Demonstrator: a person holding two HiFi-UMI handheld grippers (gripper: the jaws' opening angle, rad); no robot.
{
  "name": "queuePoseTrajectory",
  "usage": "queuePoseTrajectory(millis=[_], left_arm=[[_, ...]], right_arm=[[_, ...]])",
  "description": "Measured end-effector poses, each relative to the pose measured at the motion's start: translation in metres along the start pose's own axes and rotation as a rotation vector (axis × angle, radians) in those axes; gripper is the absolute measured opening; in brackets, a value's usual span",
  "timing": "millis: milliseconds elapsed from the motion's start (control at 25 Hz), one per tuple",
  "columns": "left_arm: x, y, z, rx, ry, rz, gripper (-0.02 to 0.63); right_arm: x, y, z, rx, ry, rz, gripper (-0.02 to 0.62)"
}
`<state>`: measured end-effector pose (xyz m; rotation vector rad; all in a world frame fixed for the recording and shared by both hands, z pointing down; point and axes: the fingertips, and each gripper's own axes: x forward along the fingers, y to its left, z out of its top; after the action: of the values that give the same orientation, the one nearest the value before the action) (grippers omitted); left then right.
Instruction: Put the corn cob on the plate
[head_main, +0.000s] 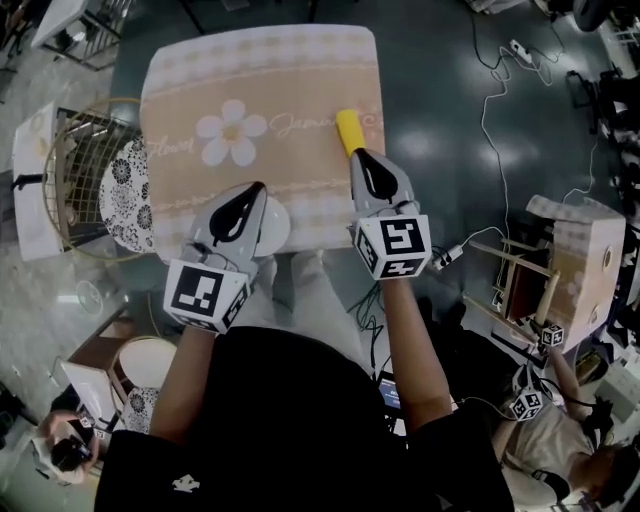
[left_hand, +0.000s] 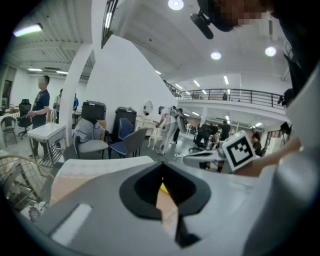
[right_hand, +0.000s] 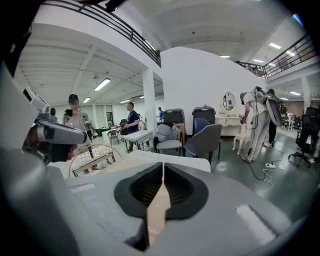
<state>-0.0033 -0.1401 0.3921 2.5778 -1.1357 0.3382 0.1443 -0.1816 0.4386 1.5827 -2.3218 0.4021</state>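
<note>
A yellow corn cob (head_main: 348, 130) lies on the right part of the beige flowered tablecloth (head_main: 260, 90). My right gripper (head_main: 357, 154) hovers just on its near side, shut and empty; in the right gripper view its jaws (right_hand: 163, 164) meet tip to tip. A white plate (head_main: 277, 228) sits at the table's near edge, partly hidden by my left gripper (head_main: 258, 186). The left gripper (left_hand: 162, 164) also looks shut with nothing held. A sliver of the corn cob (left_hand: 163, 188) shows through the gap behind its tips.
A round wire basket (head_main: 70, 180) and a patterned cushion (head_main: 125, 195) stand left of the table. At right are a cardboard box (head_main: 585, 250), a wooden frame and floor cables (head_main: 490, 120). Another person (head_main: 560, 440) sits at lower right.
</note>
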Motion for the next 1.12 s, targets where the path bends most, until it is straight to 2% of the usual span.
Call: queuePoseTrajectory(millis=[320, 480, 600, 760, 1120], left_arm=[[0.009, 0.013, -0.033, -0.039, 0.067, -0.033, 0.006], [0.012, 0.019, -0.036, -0.013, 0.083, -0.042, 0.006], [0.015, 0.023, -0.040, -0.003, 0.105, -0.051, 0.006], [0.021, 0.030, -0.045, 0.005, 0.127, -0.072, 0.006], [0.032, 0.039, -0.047, 0.030, 0.146, -0.086, 0.006]], right_arm=[[0.043, -0.026, -0.066, 0.009, 0.142, -0.046, 0.025], [0.066, -0.046, -0.100, -0.002, 0.209, -0.076, 0.065], [0.082, -0.062, -0.121, 0.040, 0.243, -0.101, 0.081], [0.105, -0.077, -0.143, 0.073, 0.295, -0.129, 0.146], [0.125, -0.089, -0.185, 0.068, 0.399, -0.137, 0.209]])
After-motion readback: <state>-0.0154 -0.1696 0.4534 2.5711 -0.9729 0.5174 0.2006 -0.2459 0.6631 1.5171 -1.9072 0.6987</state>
